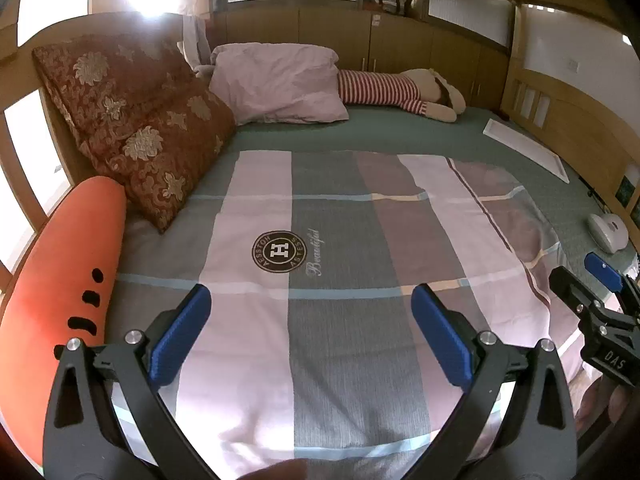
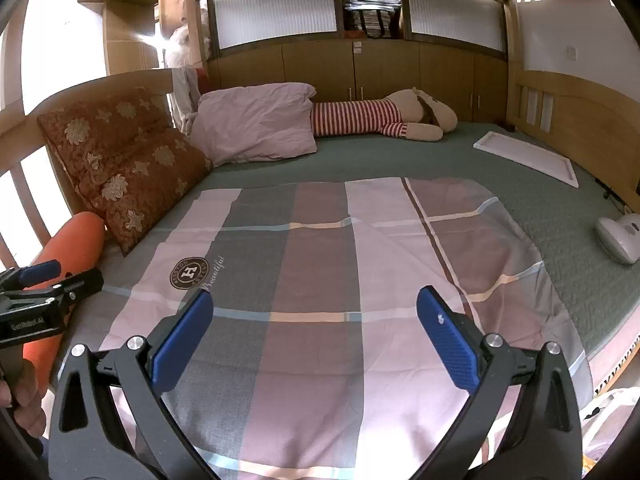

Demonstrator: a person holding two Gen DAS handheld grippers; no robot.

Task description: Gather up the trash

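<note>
Left wrist view: left gripper point(image 1: 311, 336) is being held over the bed point(image 1: 360, 136) w/ fingers point(image 1: 182, 336) spread wide, nothing between them; a plaid cover point(image 1: 340, 248) is being shown lying flat, w/ pillows point(image 1: 280, 80), a striped plush point(image 1: 384, 90), a flat white panel point(image 1: 528, 150) and an orange bolster point(image 1: 68, 280) around it; no trash is being made out here.

Right wrist view: right gripper point(image 2: 314, 340) is likewise being held w/ fingers point(image 2: 448, 344) wide apart, empty; a white bag-like thing point(image 2: 608, 408) is being glimpsed at lower right, contents can't be told; so either the bed is already cleared or trash is lying out of frame; progress can't be settled.
</note>
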